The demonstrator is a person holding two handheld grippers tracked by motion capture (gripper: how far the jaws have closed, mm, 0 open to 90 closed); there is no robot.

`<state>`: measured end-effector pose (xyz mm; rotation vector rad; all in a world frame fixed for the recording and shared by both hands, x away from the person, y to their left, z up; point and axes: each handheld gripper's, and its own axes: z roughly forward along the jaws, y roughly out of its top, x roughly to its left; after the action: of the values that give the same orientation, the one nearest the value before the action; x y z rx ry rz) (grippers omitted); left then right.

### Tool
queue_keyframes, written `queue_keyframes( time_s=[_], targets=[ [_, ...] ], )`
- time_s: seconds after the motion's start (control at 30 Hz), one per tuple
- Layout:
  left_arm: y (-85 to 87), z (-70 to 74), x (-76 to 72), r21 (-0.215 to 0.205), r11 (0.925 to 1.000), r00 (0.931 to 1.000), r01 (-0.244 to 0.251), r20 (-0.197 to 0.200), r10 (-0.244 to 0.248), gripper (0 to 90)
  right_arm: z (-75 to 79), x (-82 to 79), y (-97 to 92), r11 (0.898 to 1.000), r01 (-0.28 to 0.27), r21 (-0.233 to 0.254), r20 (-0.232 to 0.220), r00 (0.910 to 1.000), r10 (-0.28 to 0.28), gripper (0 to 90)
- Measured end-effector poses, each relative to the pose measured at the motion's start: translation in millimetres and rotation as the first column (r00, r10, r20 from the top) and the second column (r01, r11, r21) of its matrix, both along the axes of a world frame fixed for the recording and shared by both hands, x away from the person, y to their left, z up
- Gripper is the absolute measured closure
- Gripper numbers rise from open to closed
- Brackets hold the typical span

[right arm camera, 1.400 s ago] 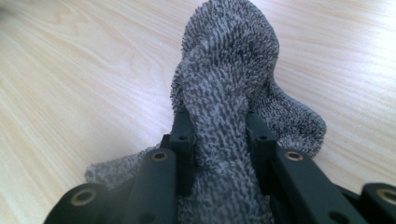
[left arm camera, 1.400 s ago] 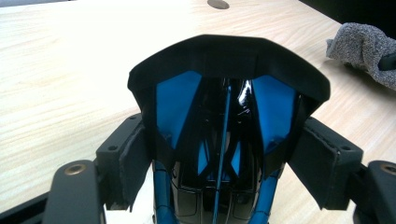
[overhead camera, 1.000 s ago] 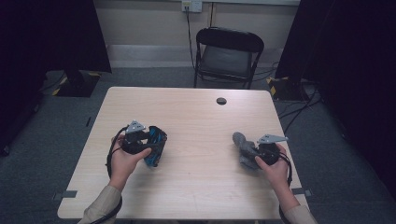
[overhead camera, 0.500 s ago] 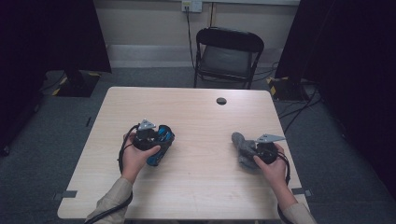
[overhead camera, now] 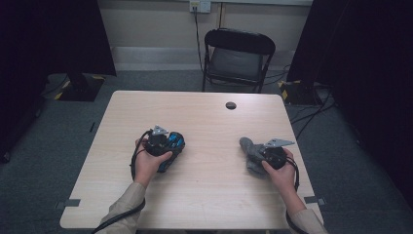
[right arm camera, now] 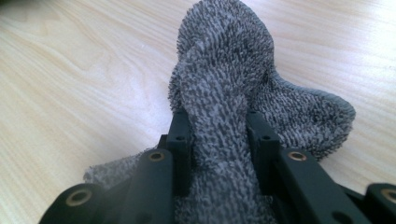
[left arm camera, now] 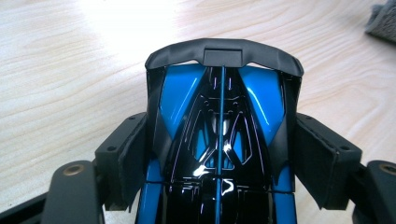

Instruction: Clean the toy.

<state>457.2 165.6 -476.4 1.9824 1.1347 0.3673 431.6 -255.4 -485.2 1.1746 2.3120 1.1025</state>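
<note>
The left gripper [left arm camera: 219,154] clamps a glossy blue-and-black toy car [left arm camera: 219,121]. The right gripper [right arm camera: 218,140] pinches a nubby grey terry cloth [right arm camera: 224,84] on the pale woodgrain table [overhead camera: 209,195].

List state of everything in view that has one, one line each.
Left tongs: shut on the toy car.
Toy car: blue and black, gripped by both sides, over the table.
Right tongs: shut on the cloth.
Cloth: grey terry, bunched, a fold pinched upright, the rest lying on the table.
Folding chair: unfolded, empty, beyond the table.

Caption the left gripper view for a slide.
Left gripper clamps a glossy blue-and-black toy car above the pale wooden table.
</note>
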Motion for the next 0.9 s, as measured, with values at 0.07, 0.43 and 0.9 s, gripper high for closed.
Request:
queue_keyframes(
  time_s=[0.07, 0.43, 0.9],
  targets=[
    [-1.4, -1.8, 1.3, 0.008, 1.0000, 1.0000, -0.002, -0.002, 0.002, 25.3, -0.1, 1.4, 0.2, 1.000, 0.003, 0.003, -0.004, 1.0000, -0.003, 68.2],
    [-6.4, -11.2, 8.7, 0.022, 0.9997, 0.9999, -0.010, -0.013, 0.011, 25.2, -2.3, 8.9, -0.8, 1.000, 0.015, 0.011, 0.000, 0.9999, -0.015, 67.5],
    [-12.9, -15.3, 12.5, 0.065, 0.9978, 0.9997, -0.016, -0.016, 0.017, 25.2, -4.1, 10.9, 0.6, 0.999, 0.030, 0.026, 0.003, 0.9995, -0.030, 62.9]
  ],
)
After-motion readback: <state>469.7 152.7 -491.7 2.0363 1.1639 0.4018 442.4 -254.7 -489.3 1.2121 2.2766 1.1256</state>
